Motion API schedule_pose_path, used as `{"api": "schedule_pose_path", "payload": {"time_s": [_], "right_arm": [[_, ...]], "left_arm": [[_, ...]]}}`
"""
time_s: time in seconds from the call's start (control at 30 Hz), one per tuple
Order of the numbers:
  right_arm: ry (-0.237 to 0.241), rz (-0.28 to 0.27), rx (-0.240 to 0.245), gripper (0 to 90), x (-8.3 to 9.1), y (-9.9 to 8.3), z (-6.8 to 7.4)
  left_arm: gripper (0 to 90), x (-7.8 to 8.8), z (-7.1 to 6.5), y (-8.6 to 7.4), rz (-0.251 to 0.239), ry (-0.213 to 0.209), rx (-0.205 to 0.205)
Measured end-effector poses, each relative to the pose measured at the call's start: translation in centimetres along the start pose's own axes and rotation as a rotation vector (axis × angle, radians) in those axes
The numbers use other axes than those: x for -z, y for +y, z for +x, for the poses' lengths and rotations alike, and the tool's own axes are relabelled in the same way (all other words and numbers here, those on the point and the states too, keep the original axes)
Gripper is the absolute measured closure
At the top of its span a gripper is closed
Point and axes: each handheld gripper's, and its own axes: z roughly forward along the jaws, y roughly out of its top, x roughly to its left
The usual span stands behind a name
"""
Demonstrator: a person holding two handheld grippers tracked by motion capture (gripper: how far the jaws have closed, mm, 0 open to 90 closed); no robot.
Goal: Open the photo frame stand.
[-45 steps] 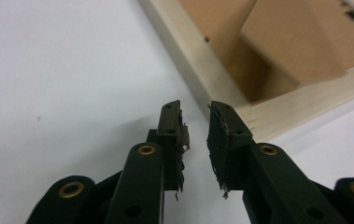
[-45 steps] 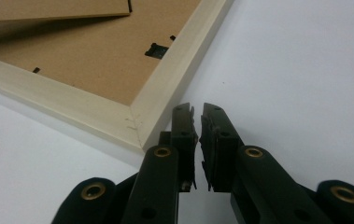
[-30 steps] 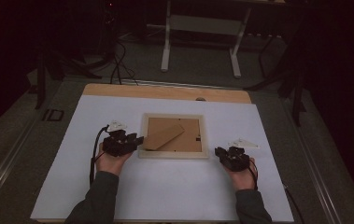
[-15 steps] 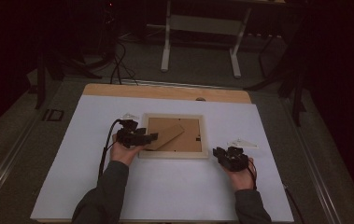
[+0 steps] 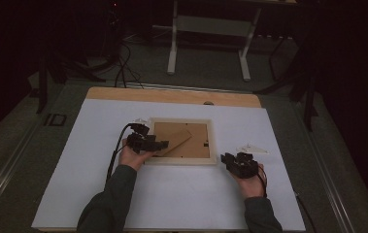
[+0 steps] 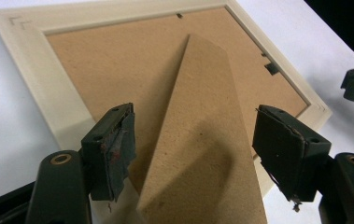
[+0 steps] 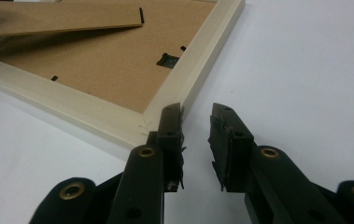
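Left gripper (image 5: pixel 161 144) sits over the left edge of the picture frame (image 5: pixel 181 159), which lies face down mid-table on the white table sheet (image 5: pixel 99 121). Its jaws have just been opening and now stand wide apart. In the left gripper view the brown easel stand (image 6: pixel 207 140) runs up between the two jaws, angled off the backing board (image 6: pixel 118 60); neither pad touches it. The frame's pale wood rim surrounds the brown backing, small metal tabs (image 6: pixel 272 68) along the inner edge.

Right gripper (image 5: pixel 227 159) sits just off the frame's near right corner (image 7: pixel 165 105), on bare table. Its jaws have been opening slightly; a narrow gap, nothing between them. The left-hand jaw tip is just beside the corner; can't tell if it touches.
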Motion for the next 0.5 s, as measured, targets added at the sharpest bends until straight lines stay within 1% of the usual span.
{"api": "schedule_pose_path", "payload": {"time_s": [0.03,0.07,0.13,0.2,0.33,0.37,0.5], "right_arm": [[0.001,0.001,-0.001,73.8,-0.03,-0.01,0.01],[0.000,0.002,0.002,73.8,-0.11,-0.05,0.04],[0.002,0.004,0.005,73.9,-0.13,-0.06,0.06],[0.003,0.005,0.004,73.8,-0.14,-0.06,0.11],[0.005,0.007,0.004,73.7,-0.15,-0.07,0.12],[0.006,0.007,0.006,73.7,-0.17,-0.09,0.09],[0.007,0.009,0.004,73.4,-0.23,-0.11,0.12]], "left_arm": [[32.6,-0.15,-0.11,-0.03,0.013,0.011,-0.010],[36.3,-0.39,-0.27,-0.08,0.037,0.012,-0.032],[37.8,-0.50,-0.33,-0.10,0.041,0.008,-0.034],[36.9,-0.65,-0.38,-0.13,0.046,0.001,-0.035],[36.8,-0.69,-0.21,-0.13,0.054,-0.013,-0.025],[36.4,-0.67,-0.15,-0.14,0.051,-0.024,-0.023],[33.3,-0.69,-0.14,-0.15,0.053,-0.041,-0.025]]}}
